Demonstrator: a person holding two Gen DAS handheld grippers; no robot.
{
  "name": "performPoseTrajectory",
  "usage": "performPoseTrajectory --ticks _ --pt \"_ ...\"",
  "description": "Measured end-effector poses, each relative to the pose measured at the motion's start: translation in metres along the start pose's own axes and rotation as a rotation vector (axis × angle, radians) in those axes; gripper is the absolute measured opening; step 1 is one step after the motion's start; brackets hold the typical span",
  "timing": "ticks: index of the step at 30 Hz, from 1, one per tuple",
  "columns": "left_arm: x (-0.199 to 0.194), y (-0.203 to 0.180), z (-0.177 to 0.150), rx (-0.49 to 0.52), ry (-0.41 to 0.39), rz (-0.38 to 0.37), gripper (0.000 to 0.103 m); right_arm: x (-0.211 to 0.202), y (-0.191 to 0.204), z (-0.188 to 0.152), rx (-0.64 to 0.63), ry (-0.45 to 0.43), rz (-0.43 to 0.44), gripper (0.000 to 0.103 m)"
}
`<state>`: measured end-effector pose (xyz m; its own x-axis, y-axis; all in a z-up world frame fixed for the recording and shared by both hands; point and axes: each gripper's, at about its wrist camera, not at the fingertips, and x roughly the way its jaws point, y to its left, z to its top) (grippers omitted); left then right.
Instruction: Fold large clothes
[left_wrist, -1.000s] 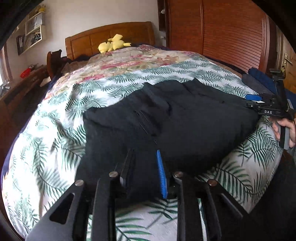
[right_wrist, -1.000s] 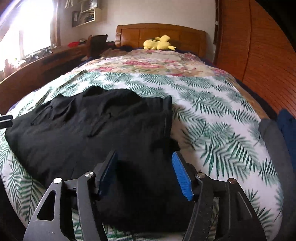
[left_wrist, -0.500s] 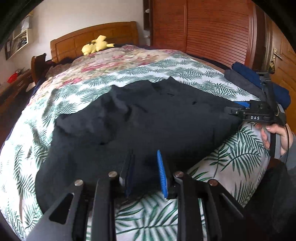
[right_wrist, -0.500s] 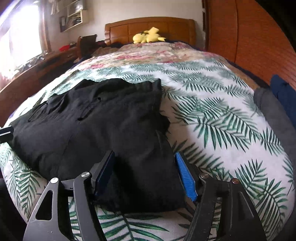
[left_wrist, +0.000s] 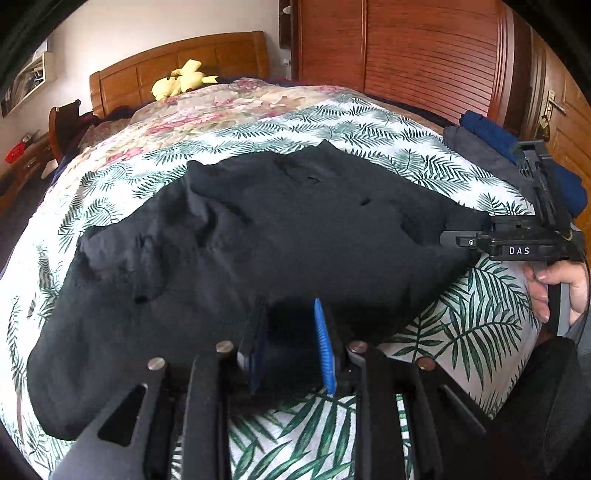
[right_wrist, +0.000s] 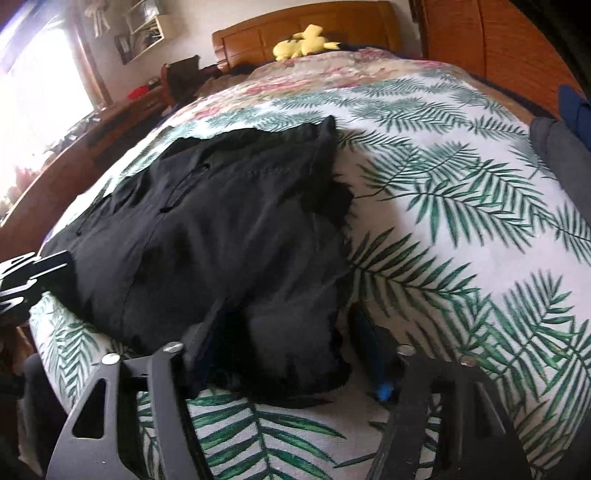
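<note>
A large black garment (left_wrist: 258, 240) lies spread across the leaf-print bedspread (left_wrist: 461, 325); it also shows in the right wrist view (right_wrist: 229, 236). My left gripper (left_wrist: 290, 343) is open, its blue-padded fingers (left_wrist: 323, 343) straddling the garment's near hem. My right gripper (right_wrist: 280, 350) is open, wide around the garment's near corner, with cloth lying between the fingers. From the left wrist view the right gripper (left_wrist: 480, 240) sits at the garment's right end, hand on its handle.
A folded pile of grey and blue clothes (left_wrist: 517, 162) lies at the bed's right edge. A yellow plush toy (right_wrist: 303, 40) sits by the wooden headboard (left_wrist: 177, 70). A wooden wardrobe (left_wrist: 424, 51) stands right, a dresser (right_wrist: 85, 140) left.
Both grippers have pulled back toward the foot of the bed, so the garment's near edge now lies between the fingers. The garment looks more spread out and flatter.
</note>
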<state>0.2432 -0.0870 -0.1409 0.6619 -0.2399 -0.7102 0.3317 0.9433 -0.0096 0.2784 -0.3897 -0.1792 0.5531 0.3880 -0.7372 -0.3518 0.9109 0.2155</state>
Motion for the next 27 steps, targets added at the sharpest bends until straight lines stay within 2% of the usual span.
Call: performPoseTrajectory --ticks 3,4,5,10,15,20,27 --pt "0.006 -0.003 -0.003 0.001 0.013 0.007 0.023 0.001 0.006 0.000 -0.023 0.006 0.020 0.033" --pt "0.007 -0.003 -0.003 -0.001 0.015 0.009 0.023 -0.001 0.009 0.000 -0.034 -0.002 0.018 0.021" --pt "0.006 -0.003 -0.004 -0.005 0.014 0.008 0.023 -0.006 0.011 0.001 -0.050 -0.017 0.016 0.016" --pt "0.003 -0.004 -0.002 -0.016 0.013 -0.004 0.023 -0.032 0.018 0.006 -0.078 -0.135 0.004 0.010" --pt "-0.006 -0.010 0.003 -0.015 -0.001 -0.029 0.023 -0.044 0.016 0.009 -0.076 -0.173 -0.003 0.009" --pt "-0.008 -0.022 0.010 0.003 -0.006 -0.047 0.023 -0.070 -0.006 0.011 -0.020 -0.234 -0.051 0.008" --pt "-0.005 -0.043 0.019 0.009 -0.012 -0.092 0.023 -0.092 -0.048 0.003 0.043 -0.249 -0.162 0.008"
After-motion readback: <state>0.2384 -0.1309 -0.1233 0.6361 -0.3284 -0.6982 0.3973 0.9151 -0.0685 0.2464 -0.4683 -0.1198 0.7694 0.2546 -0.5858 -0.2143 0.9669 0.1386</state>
